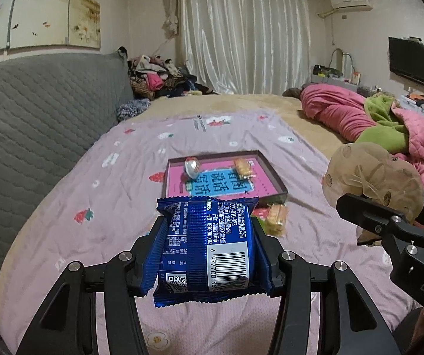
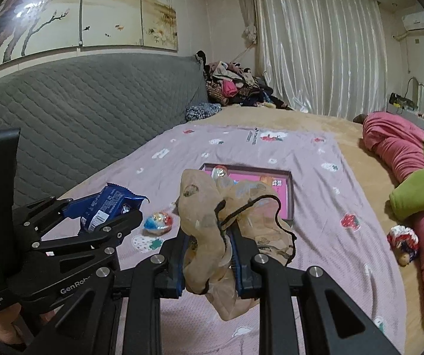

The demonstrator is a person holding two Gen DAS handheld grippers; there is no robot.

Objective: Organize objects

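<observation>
My left gripper [image 1: 210, 227] is shut on a blue snack packet [image 1: 209, 245], barcode side up, held above the lilac strawberry-print sheet [image 1: 93, 207]. My right gripper [image 2: 209, 236] is shut on a beige sheer drawstring pouch [image 2: 203, 207] that bulges above the fingers. Ahead lies a shallow dark-rimmed tray [image 1: 274, 174] with a pink book inside. On the book rest a round foil candy [image 1: 192, 167] and a yellow biscuit packet [image 1: 244, 167]. A second yellow biscuit packet [image 1: 277, 217] lies just before the tray. Another round candy [image 2: 158, 222] sits on the sheet between the grippers.
A grey quilted headboard [image 1: 34, 118] runs along the left. A rolled pink quilt [image 1: 339, 112] and green blanket [image 1: 386, 136] lie on the bed's right side. A small knitted toy [image 2: 402, 241] rests near them. Clothes [image 1: 155, 77] are piled at the far corner.
</observation>
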